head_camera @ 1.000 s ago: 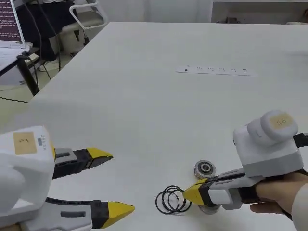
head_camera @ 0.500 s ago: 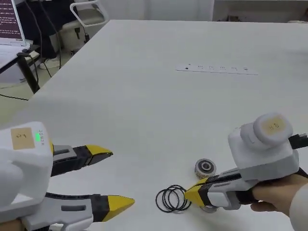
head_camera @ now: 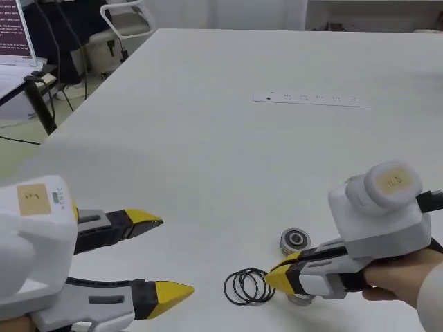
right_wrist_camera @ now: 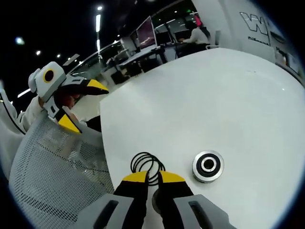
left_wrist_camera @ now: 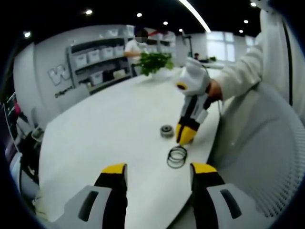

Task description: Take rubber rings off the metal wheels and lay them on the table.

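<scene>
A small pile of black rubber rings (head_camera: 246,286) (left_wrist_camera: 177,156) (right_wrist_camera: 147,167) lies flat on the white table (head_camera: 228,152). Just beyond it lies a bare metal wheel (head_camera: 295,241) (left_wrist_camera: 167,131) (right_wrist_camera: 208,166). My right gripper (head_camera: 268,277) (right_wrist_camera: 152,177) (left_wrist_camera: 185,136) is shut, its yellow tips right at the rings' edge. A second wheel (head_camera: 299,299) is mostly hidden beneath its jaws. My left gripper (head_camera: 177,256) (left_wrist_camera: 159,169) hovers open to the left of the rings, with nothing between its fingers.
A flat white power strip (head_camera: 311,100) lies farther back on the table. Past the table's left edge stand a laptop (head_camera: 14,34) and a chair (head_camera: 128,21). The near table edge runs close to the rings.
The right gripper has shifted a little to the left and stays shut. Rings, wheel and left gripper are where they were.
</scene>
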Demonstrator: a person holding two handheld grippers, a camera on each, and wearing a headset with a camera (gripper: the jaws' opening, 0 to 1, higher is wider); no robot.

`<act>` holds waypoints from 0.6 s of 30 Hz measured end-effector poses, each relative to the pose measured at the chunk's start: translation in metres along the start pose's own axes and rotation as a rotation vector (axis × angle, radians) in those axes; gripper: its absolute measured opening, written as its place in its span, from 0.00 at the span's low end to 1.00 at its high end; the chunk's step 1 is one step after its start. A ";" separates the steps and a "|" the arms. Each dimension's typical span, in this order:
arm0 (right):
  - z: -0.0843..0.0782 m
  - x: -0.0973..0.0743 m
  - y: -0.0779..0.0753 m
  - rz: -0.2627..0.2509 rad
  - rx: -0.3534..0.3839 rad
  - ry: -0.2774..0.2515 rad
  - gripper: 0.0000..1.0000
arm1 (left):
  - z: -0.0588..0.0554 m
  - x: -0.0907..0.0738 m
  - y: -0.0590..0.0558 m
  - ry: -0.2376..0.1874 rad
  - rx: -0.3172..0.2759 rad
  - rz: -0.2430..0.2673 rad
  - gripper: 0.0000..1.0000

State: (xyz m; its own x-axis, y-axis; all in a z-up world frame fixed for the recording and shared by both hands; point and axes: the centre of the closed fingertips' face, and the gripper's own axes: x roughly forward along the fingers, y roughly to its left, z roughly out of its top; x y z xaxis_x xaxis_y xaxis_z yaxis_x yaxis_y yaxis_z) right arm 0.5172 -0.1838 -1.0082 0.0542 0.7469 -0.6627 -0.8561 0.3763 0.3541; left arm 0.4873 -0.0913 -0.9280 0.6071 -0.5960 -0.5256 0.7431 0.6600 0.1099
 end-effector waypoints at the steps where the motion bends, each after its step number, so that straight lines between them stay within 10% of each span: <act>1: 0.000 0.000 0.000 -0.001 -0.001 0.001 0.05 | 0.000 0.000 0.000 0.000 0.001 0.000 0.54; 18: 0.036 -0.023 0.009 -0.022 -0.041 -0.128 0.21 | -0.001 0.000 -0.002 0.002 -0.005 -0.011 0.58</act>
State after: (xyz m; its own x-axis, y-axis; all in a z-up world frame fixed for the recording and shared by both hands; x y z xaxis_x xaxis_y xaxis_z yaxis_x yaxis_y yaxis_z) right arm 0.5269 -0.1777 -0.9655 0.1360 0.8036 -0.5794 -0.8743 0.3724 0.3112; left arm 0.4859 -0.0926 -0.9291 0.5983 -0.6024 -0.5283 0.7482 0.6559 0.0995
